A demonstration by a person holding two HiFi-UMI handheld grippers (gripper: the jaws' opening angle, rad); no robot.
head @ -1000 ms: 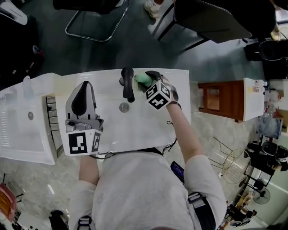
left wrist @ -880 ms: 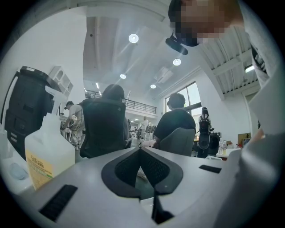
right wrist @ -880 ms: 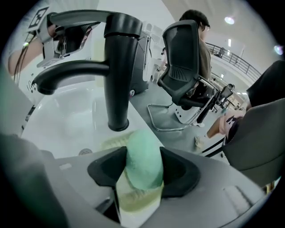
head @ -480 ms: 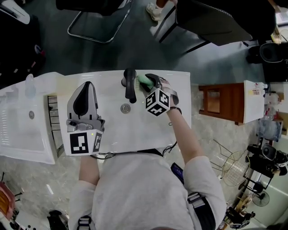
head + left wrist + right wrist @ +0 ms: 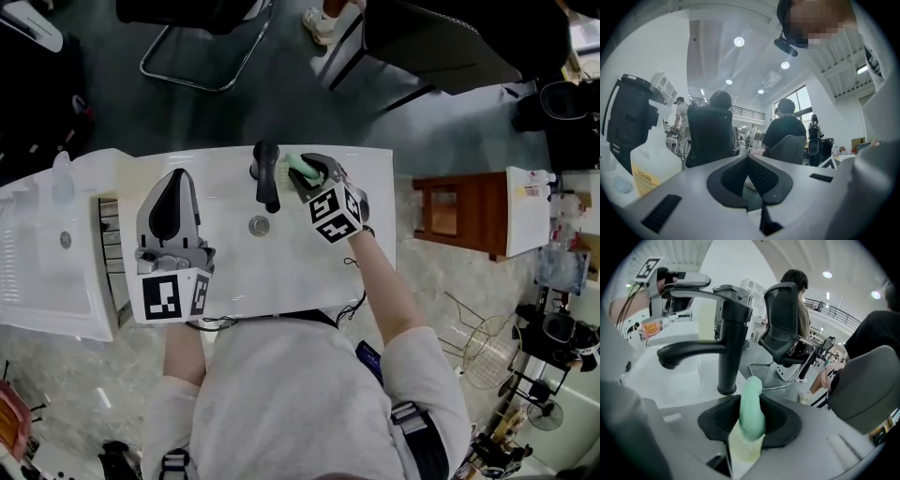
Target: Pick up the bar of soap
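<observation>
The mint-green bar of soap (image 5: pixel 298 167) (image 5: pixel 752 404) stands on edge on a pale yellow pad, on the white sink counter (image 5: pixel 375 244), just right of the black faucet (image 5: pixel 267 175) (image 5: pixel 727 350). My right gripper (image 5: pixel 314 170) (image 5: pixel 751 420) has the bar between its jaws, which are closing, and the black pads touch both of its flat sides. My left gripper (image 5: pixel 177 178) (image 5: pixel 748 159) rests over the left part of the counter, shut with nothing in it, tipped up toward the room.
A round drain (image 5: pixel 259 225) lies in the basin below the faucet. A clear bottle (image 5: pixel 58 183) (image 5: pixel 651 161) stands at the counter's far left. A wooden stool (image 5: pixel 450 208) is to the right. Office chairs (image 5: pixel 785 329) and seated people are beyond the counter.
The right gripper has shifted slightly and its jaws have come in around the soap bar. The left gripper has stayed put.
</observation>
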